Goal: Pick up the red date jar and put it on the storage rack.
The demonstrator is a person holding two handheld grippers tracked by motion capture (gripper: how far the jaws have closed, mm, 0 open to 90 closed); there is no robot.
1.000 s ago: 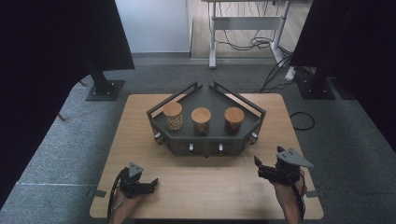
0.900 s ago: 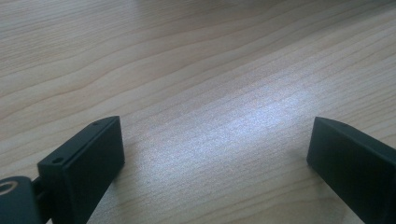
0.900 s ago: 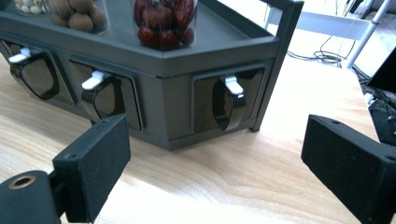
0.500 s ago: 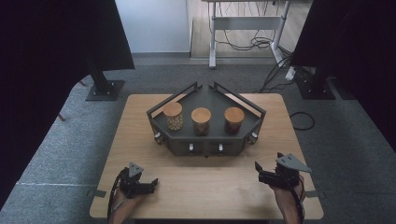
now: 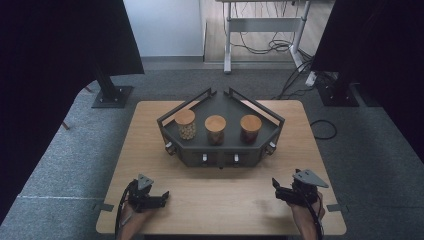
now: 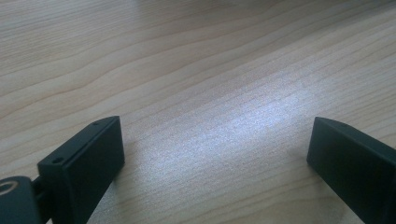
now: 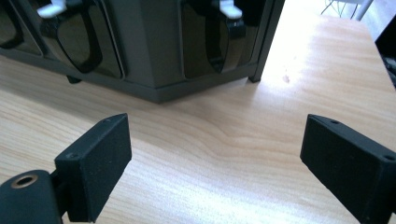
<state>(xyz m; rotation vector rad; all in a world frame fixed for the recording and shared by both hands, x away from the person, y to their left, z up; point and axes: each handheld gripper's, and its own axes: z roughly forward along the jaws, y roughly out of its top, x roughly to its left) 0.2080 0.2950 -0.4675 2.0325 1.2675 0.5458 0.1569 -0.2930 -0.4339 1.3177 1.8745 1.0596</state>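
A dark grey angular rack (image 5: 220, 156) stands in the middle of the wooden table (image 5: 225, 205). On it stand three jars with wooden lids: a pale-filled one (image 5: 185, 125) on the left, one in the middle (image 5: 215, 129) and a brown one (image 5: 250, 128) on the right. My left gripper (image 5: 164, 196) lies low at the front left, open over bare wood (image 6: 215, 154). My right gripper (image 5: 276, 189) at the front right is open; its jaws have just been closing a little with nothing between them (image 7: 215, 158). It faces the rack's front wall (image 7: 140, 56).
The rack's front has dark windows with white latches (image 7: 229, 8). Bare wood lies between the rack and the table's front edge. Beyond the table are grey carpet, black stand bases (image 5: 112, 95), cables and a desk frame (image 5: 260, 35).
My right gripper has sunk toward the table and sits slightly nearer the front edge. The left gripper, the rack and the jars have stayed put.
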